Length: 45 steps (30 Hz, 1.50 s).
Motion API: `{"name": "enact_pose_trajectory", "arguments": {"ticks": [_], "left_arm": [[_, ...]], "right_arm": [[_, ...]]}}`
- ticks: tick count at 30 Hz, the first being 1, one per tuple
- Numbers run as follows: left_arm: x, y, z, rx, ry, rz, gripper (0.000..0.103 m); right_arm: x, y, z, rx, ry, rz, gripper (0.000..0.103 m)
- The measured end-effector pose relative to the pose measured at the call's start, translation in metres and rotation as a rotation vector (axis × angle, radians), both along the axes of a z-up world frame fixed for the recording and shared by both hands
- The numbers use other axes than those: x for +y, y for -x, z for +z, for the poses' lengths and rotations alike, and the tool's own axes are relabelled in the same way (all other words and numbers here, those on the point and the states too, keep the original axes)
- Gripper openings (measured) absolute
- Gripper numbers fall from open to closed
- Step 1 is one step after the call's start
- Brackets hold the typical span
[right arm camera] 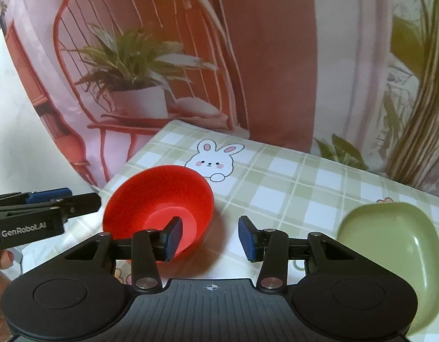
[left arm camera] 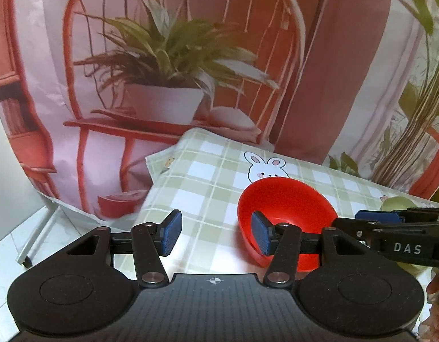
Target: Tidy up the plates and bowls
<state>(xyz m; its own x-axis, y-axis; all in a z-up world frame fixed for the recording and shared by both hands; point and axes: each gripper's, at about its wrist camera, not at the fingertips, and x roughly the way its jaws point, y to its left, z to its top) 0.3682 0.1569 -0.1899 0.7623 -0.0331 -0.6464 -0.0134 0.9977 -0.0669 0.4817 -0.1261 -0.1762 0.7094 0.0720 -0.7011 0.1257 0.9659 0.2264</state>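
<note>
Closest in, the left tool (left arm camera: 216,233) has its two blue pads apart with nothing between them. Its right pad sits in front of the near rim of the red bowl (left arm camera: 287,213), so it looks lined up to pinch that rim. The right tool (right arm camera: 209,238) is also loose and holds nothing. The red bowl is just past its left pad. A green dish (right arm camera: 390,256) lies off to its right, near the edge of the bench (right arm camera: 290,176). Both lie apart on the checked cloth, so I think stacking has not started. Farther back there is a bunny picture (right arm camera: 215,159), then a curtain with a printed plant (right arm camera: 128,57)
</note>
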Motion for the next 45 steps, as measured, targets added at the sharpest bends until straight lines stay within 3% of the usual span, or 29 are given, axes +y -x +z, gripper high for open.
{"name": "enact_pose_trajectory", "arguments": {"ticks": [9, 10, 11, 14, 15, 17, 23, 31, 45], "left_arm": [[-0.005, -0.016, -0.022, 0.032, 0.050, -0.004, 0.055], [-0.005, -0.017, -0.023, 0.035, 0.053, -0.001, 0.048], [-0.006, -0.018, -0.025, 0.041, 0.049, 0.006, 0.033], [-0.009, -0.015, -0.026, 0.049, 0.054, 0.003, 0.012], [-0.011, -0.014, -0.025, 0.053, 0.040, 0.005, 0.010], [-0.014, -0.010, -0.022, 0.063, 0.009, 0.015, 0.010], [-0.013, 0.016, -0.003, 0.057, 0.023, 0.019, 0.010], [-0.038, 0.064, 0.022, 0.041, -0.012, 0.009, 0.011], [-0.077, 0.131, 0.033, 0.067, 0.030, 0.003, 0.013]], "right_arm": [[0.003, -0.012, -0.016, 0.022, -0.036, -0.001, 0.015], [0.005, -0.012, -0.016, 0.020, -0.035, 0.002, 0.012], [0.006, -0.011, -0.016, 0.016, -0.036, 0.006, 0.012], [0.009, -0.009, -0.012, 0.015, -0.071, 0.018, 0.011], [0.010, -0.007, -0.010, 0.016, -0.078, 0.020, 0.011], [0.013, -0.003, -0.007, 0.017, -0.085, 0.019, 0.011], [0.016, 0.018, 0.007, 0.007, -0.128, -0.001, 0.009], [0.014, 0.075, 0.029, -0.021, -0.175, -0.059, 0.008], [0.000, 0.159, 0.055, -0.081, -0.167, -0.086, 0.008]]}}
